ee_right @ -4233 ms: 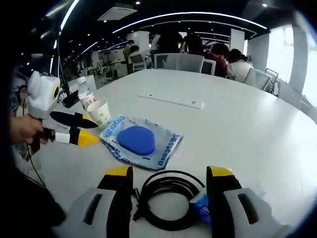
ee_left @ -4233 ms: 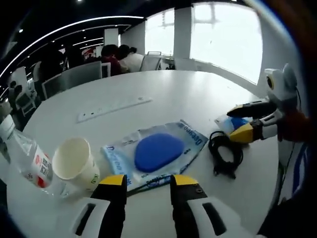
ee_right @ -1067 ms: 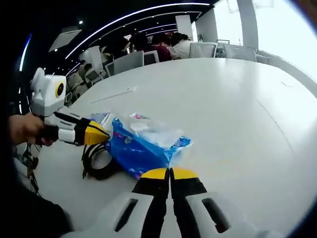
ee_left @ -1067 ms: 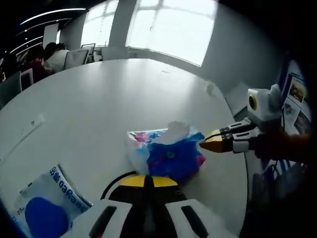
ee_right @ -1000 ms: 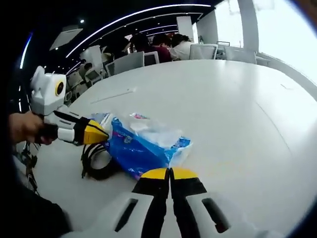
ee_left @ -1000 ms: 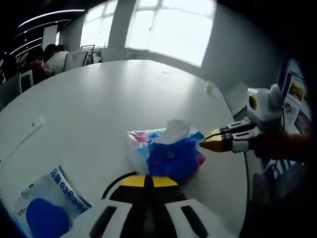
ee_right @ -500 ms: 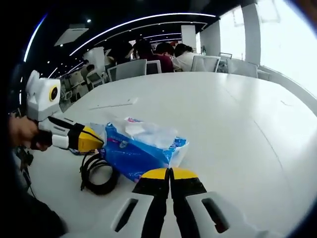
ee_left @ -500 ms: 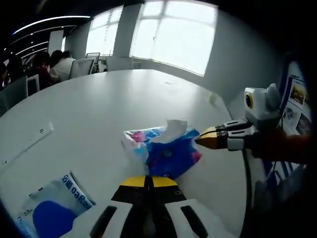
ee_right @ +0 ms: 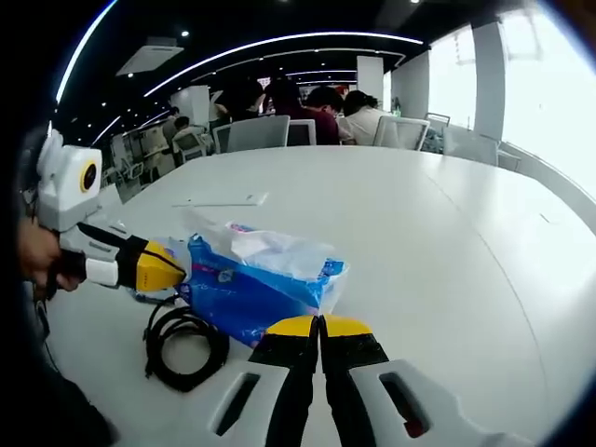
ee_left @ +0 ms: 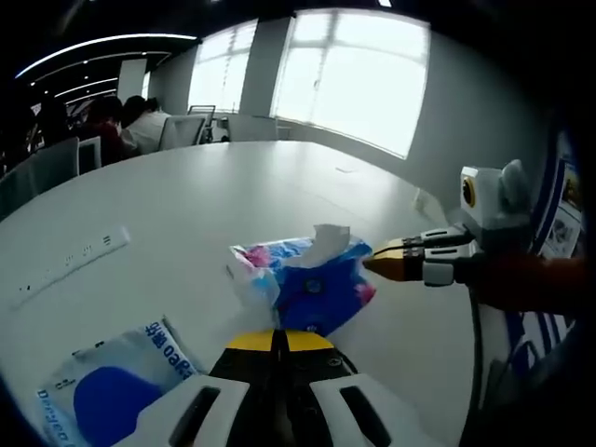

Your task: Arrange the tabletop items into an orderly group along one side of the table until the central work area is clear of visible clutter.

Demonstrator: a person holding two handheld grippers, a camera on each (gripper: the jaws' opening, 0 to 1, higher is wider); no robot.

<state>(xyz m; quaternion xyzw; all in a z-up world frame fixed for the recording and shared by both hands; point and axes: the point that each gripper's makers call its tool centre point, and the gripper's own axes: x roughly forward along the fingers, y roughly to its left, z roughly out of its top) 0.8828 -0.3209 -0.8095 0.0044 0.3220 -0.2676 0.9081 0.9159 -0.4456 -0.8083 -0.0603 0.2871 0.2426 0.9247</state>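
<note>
I see the tissue pack (ee_left: 310, 284) on the white surface (ee_left: 186, 205) just ahead of my left gripper (ee_left: 276, 341), its jaws closed on nothing. My right gripper (ee_right: 319, 326), also closed and empty, points at the pack's edge.

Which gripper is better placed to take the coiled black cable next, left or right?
Left, probably. In the right gripper view the left gripper sits just above the black cable beside the tissue pack; the right gripper, jaws shut, sits further off.
</note>
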